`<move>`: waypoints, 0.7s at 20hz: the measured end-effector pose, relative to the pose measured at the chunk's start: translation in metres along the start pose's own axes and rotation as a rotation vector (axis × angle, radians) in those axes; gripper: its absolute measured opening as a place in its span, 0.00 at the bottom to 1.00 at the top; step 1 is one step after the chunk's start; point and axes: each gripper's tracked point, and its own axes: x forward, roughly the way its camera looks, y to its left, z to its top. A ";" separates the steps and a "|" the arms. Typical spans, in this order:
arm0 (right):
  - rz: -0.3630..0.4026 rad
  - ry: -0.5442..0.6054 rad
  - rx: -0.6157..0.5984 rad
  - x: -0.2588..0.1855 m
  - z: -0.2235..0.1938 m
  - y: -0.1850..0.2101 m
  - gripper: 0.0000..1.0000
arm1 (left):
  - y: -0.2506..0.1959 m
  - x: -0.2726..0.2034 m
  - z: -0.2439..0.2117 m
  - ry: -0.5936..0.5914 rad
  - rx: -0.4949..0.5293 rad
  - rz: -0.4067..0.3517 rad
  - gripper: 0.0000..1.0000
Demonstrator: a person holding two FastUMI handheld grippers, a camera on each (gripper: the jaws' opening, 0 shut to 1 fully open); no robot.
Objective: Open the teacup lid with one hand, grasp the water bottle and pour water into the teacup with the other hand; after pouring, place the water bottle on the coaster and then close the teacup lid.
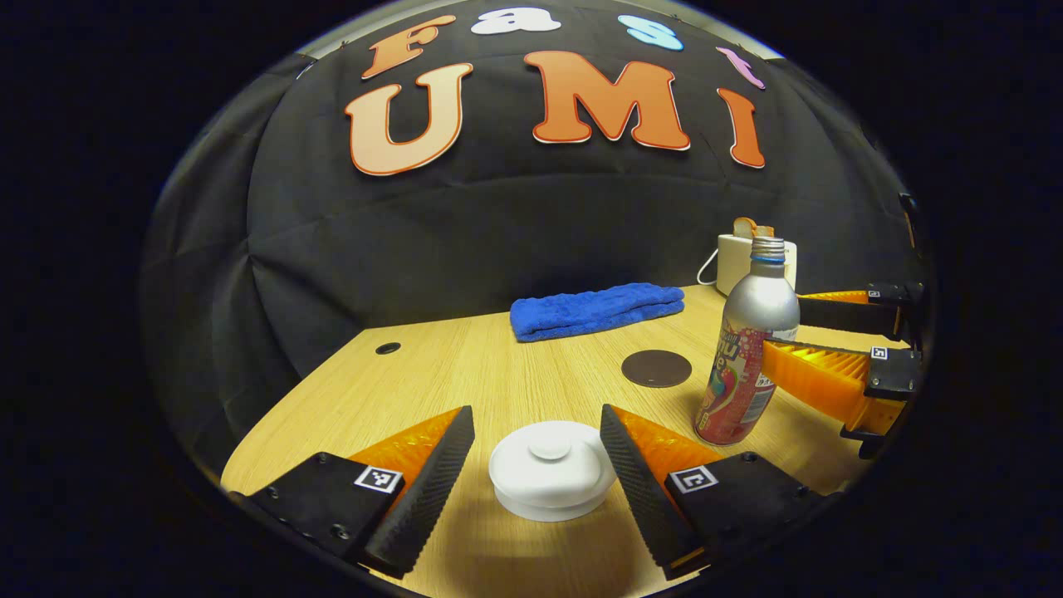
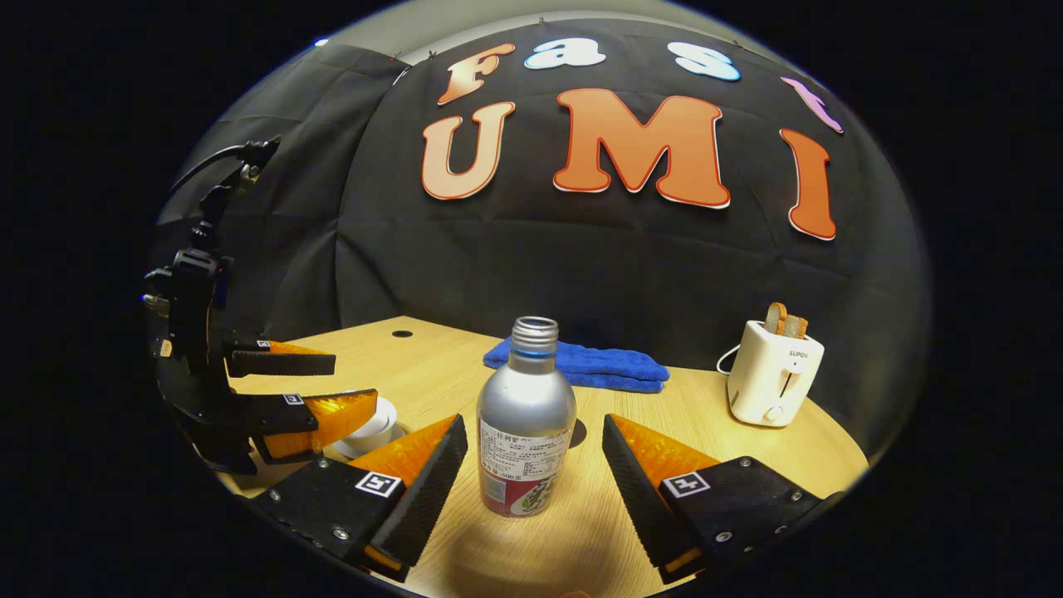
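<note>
In the left gripper view, the left gripper [image 1: 537, 465] is held wide open over the table [image 1: 465, 365], its fingers set on either side of the teacup [image 1: 551, 504] without touching it; the lid [image 1: 551, 463] is seated on the cup, knob up. The bottle [image 1: 747, 349] is taken as the landmark: it stands upright and uncapped on the table, to the right of the teacup and a little farther back. Just left of the bottle and behind it lies the coaster [image 1: 656, 368], a dark round disc that is bare. Farther behind the bottle a folded blue towel [image 1: 596, 309] is laid near the wall, and a white toaster [image 1: 737, 259] with bread in its slots is seen directly beyond the bottle's neck. In the right gripper view, the right gripper [image 2: 536, 465] is likewise spread wide — the bottle [image 2: 526, 415] is framed between its fingers, with a clear gap on each side, so nothing is gripped. Left of the bottle in that view the left gripper [image 2: 328, 386] is seen poised about the teacup [image 2: 369, 428], and the toaster [image 2: 774, 382] stands well off to the bottle's right.
</note>
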 end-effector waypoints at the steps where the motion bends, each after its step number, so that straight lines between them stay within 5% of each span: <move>1: 0.000 0.005 -0.007 0.002 -0.003 0.000 0.98 | -0.001 0.002 -0.003 0.010 0.003 -0.001 0.99; 6: 0.015 0.023 -0.004 0.009 -0.011 0.002 0.98 | -0.001 0.010 -0.010 0.041 0.046 0.004 0.95; 9: 0.019 0.036 0.002 0.013 -0.016 0.002 0.98 | 0.000 0.015 -0.014 0.059 0.045 0.009 0.72; 13: 0.022 0.045 0.009 0.015 -0.018 0.002 0.98 | -0.002 0.017 -0.012 0.058 0.058 0.011 0.77; 14: 0.021 0.047 0.010 0.015 -0.019 0.001 0.98 | -0.002 0.016 -0.014 0.066 0.063 0.011 0.69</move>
